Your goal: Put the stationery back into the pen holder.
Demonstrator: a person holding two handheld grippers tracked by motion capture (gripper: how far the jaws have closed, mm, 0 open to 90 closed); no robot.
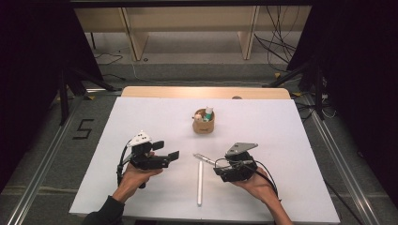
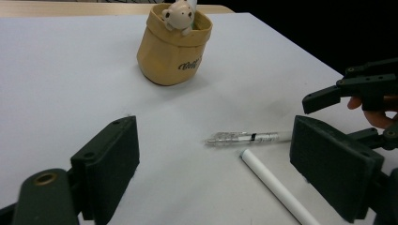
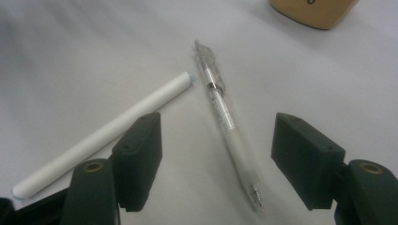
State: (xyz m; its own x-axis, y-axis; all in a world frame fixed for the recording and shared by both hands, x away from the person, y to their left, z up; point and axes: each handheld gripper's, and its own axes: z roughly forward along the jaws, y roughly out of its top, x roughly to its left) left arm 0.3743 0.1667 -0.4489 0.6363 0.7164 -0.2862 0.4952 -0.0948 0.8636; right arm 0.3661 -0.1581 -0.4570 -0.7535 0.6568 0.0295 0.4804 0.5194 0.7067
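A clear pen (image 1: 205,159) lies on the white table (image 1: 141,117) beside a longer white stick (image 1: 200,183). My right gripper (image 1: 218,166) sits low at the pen's near end. In the right gripper view the pen (image 3: 225,117) runs between the open jaws of the right gripper (image 3: 216,154), and neither pad touches it. The white stick (image 3: 117,122) lies outside the left jaw. My left gripper (image 1: 166,150) is held over the table to the left, open, with nothing between its jaws (image 2: 213,150). It faces the pen (image 2: 244,138) and the stick (image 2: 277,187).
A tan cup (image 1: 203,123) stands behind the pen, mid-table, holding a small bear figure (image 2: 178,16) and a tube. The table's wooden far edge (image 1: 206,91) lies beyond it. Dark stands and cables flank the table on the floor.
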